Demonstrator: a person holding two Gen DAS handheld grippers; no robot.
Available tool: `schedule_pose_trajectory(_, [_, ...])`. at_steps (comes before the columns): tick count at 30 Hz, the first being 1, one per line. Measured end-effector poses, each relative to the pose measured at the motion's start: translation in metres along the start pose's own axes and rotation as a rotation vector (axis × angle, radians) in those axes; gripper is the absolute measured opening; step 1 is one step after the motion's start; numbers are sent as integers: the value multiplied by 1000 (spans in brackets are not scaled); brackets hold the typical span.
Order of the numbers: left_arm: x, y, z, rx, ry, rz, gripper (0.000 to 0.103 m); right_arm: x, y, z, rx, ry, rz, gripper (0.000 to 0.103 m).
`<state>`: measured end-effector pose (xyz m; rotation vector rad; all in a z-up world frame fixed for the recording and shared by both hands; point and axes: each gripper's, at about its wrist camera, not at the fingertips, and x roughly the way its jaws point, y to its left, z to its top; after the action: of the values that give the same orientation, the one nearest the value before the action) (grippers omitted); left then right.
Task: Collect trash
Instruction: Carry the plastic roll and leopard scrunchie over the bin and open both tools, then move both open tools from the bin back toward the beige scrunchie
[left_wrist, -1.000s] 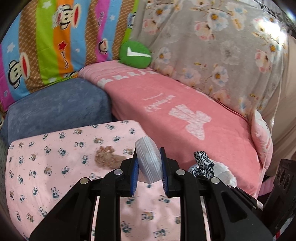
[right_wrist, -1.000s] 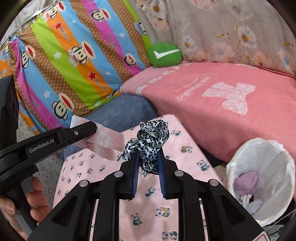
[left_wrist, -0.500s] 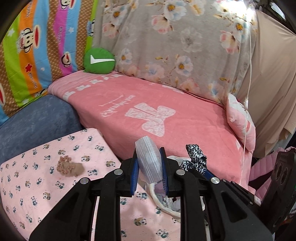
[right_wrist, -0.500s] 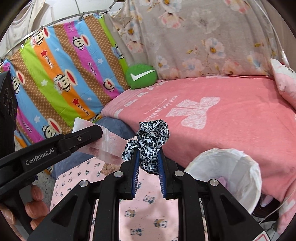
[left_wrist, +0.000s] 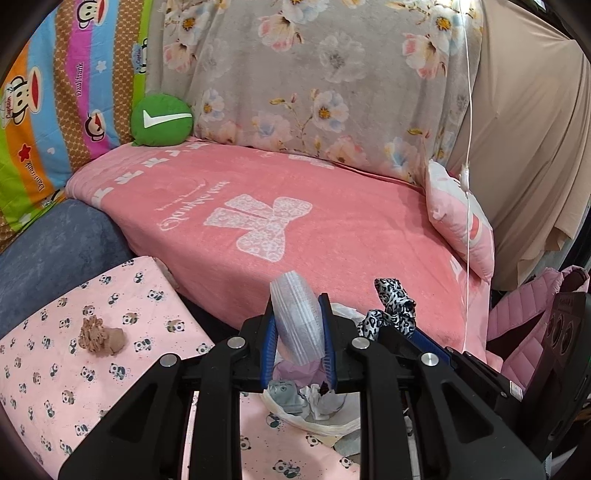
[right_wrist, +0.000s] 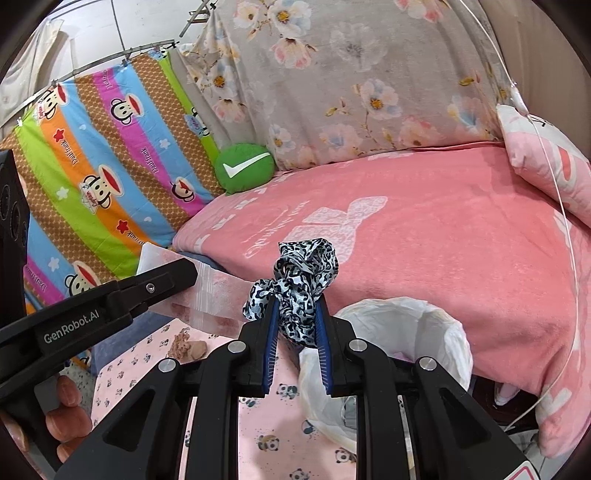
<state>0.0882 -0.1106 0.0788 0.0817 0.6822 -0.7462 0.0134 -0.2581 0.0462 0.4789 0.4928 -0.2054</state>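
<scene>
My left gripper (left_wrist: 297, 338) is shut on a clear plastic bag (left_wrist: 295, 321), held just above the white-lined trash bin (left_wrist: 314, 424); the bag also shows in the right wrist view (right_wrist: 214, 295). My right gripper (right_wrist: 295, 325) is shut on a black-and-white leopard-print cloth (right_wrist: 299, 280), which also shows in the left wrist view (left_wrist: 391, 310). It hovers beside the bin's rim (right_wrist: 458, 343). The bin holds crumpled paper and wrappers. A brown crumpled scrap (left_wrist: 101, 336) lies on the panda-print cloth (left_wrist: 55, 369); it also shows in the right wrist view (right_wrist: 188, 347).
A pink bed cover (left_wrist: 295, 206) stretches behind the bin, with a green cushion (left_wrist: 162, 120) at its far corner and a pink pillow (left_wrist: 461, 225) at the right. A blue stool (left_wrist: 55, 240) stands left. A white cord (left_wrist: 469, 184) hangs at right.
Both grippers have swung right with their loads, from over the panda-print cloth to the bin. The bin now sits directly under the left gripper.
</scene>
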Motion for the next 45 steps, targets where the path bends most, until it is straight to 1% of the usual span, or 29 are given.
schedule_pose_trajectory(11, [19, -19, -1, 16, 43, -16, 21, 2, -28, -1, 28, 8, -23, 20])
schedule_pose_trajectory(23, [42, -32, -2, 31, 84, -34, 22, 8, -41, -5, 48, 23, -48, 20])
schedule_pose_trajectory(25, [44, -32, -2, 25, 90, -25, 33, 9, -42, -5, 51, 25, -52, 21])
schedule_pose_trajectory(26, [44, -31, -2, 19, 89, -18, 49, 10, -44, -5, 54, 27, -54, 21])
schedule_pose_trajectory(27, [44, -30, -2, 13, 82, -6, 59, 10, -44, -5, 55, 28, -54, 22])
schedule_pose_trajectory(29, [43, -30, -2, 12, 69, 4, 61, 11, -47, -6, 59, 29, -58, 24])
schedule_pose_trajectory(36, [47, -27, -2, 0, 76, 17, 61, 15, -48, -7, 60, 30, -57, 25])
schedule_pose_trajectory(40, [48, -26, -2, 1, 76, 25, 61, 17, -49, -7, 62, 31, -54, 31])
schedule_pose_trajectory(43, [48, -24, -3, -4, 77, 28, 61, 17, -49, -7, 64, 25, -55, 40])
schedule_pose_trajectory(45, [49, -23, -3, -7, 77, 32, 61, 18, -48, -7, 64, 27, -53, 40])
